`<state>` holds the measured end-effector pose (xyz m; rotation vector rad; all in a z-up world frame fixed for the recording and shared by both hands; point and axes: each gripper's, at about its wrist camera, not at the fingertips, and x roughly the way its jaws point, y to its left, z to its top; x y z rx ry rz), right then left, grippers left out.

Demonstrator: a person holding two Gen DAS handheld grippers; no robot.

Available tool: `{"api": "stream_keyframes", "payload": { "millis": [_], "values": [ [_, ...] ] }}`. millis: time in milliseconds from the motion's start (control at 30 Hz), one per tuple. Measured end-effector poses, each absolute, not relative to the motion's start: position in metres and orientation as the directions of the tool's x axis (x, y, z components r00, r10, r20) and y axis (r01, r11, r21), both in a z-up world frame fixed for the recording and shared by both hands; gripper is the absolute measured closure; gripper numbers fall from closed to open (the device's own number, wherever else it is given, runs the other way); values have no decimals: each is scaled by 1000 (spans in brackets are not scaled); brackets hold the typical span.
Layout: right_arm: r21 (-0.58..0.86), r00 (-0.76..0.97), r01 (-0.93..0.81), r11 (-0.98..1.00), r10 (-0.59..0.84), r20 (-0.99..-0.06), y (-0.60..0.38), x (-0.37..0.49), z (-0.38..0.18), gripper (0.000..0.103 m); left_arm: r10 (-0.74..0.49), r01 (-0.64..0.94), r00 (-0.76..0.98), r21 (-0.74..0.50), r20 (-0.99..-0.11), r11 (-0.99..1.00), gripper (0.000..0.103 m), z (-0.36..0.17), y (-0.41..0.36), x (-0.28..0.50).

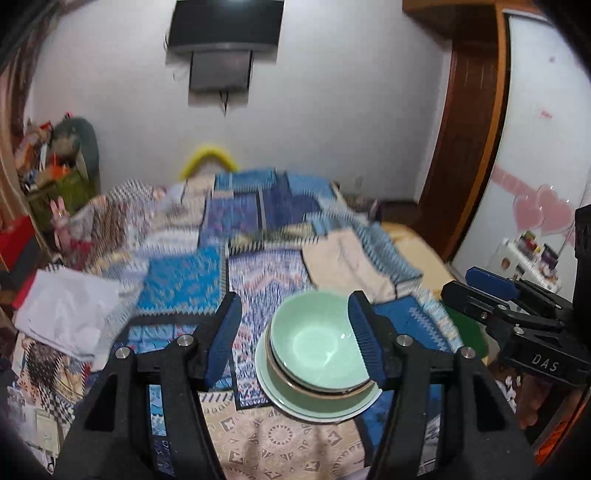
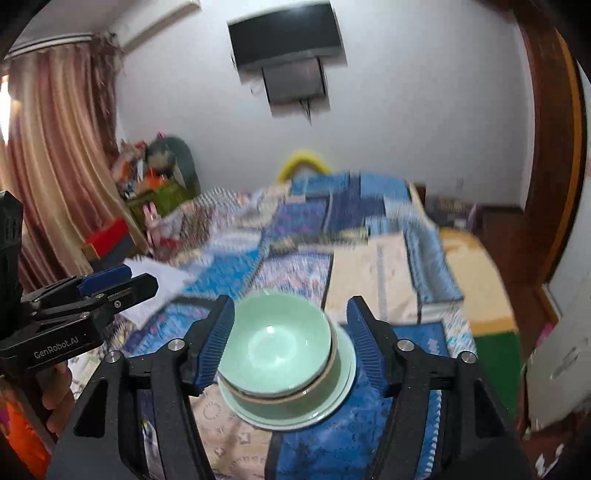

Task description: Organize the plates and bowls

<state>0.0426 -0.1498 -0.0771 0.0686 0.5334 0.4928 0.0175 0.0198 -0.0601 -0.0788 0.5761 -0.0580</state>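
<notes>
- We see a green bowl [image 1: 320, 343] stacked in a second, brown-rimmed bowl [image 1: 295, 386], both on a green plate [image 1: 317, 408].
- The stack rests on the patchwork bedspread [image 1: 184, 284] at the near end of the bed.
- Our left gripper [image 1: 295, 336] is raised above the stack with its jaws partly apart and nothing between them; the bowls only show through the gap.
- Our right gripper [image 2: 290, 339] is the same: jaws half apart, empty, clear of the dishes.
- Each gripper appears at the edge of the other's view, at about the same height.
- A dark screen [image 2: 284, 33] hangs on the far wall.
</notes>
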Motion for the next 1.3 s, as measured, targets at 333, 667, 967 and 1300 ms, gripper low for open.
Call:
{"api": "stream_keyframes", "payload": {
  "millis": [333,667,967,1300],
  "values": [
    [145,828,-463,874,485,-279,-159,-1,-32,22,-64,44,939,-68,-337,997,16,-7,17,-45],
    [139,848,-466,874,486,-212,-158,-10,-30,0,-34,20,969,-58,-243,998,0,4,11,-72],
    [135,856,-458,879,477,-200,-160,-17,-31,0,-35,19,969,-68,-243,997,0,-1,12,-71],
    [145,854,-458,877,479,-203,-166,-22,-33,0,-36,22,969,-59,-245,998,0,-2,10,-71]
  ]
}}
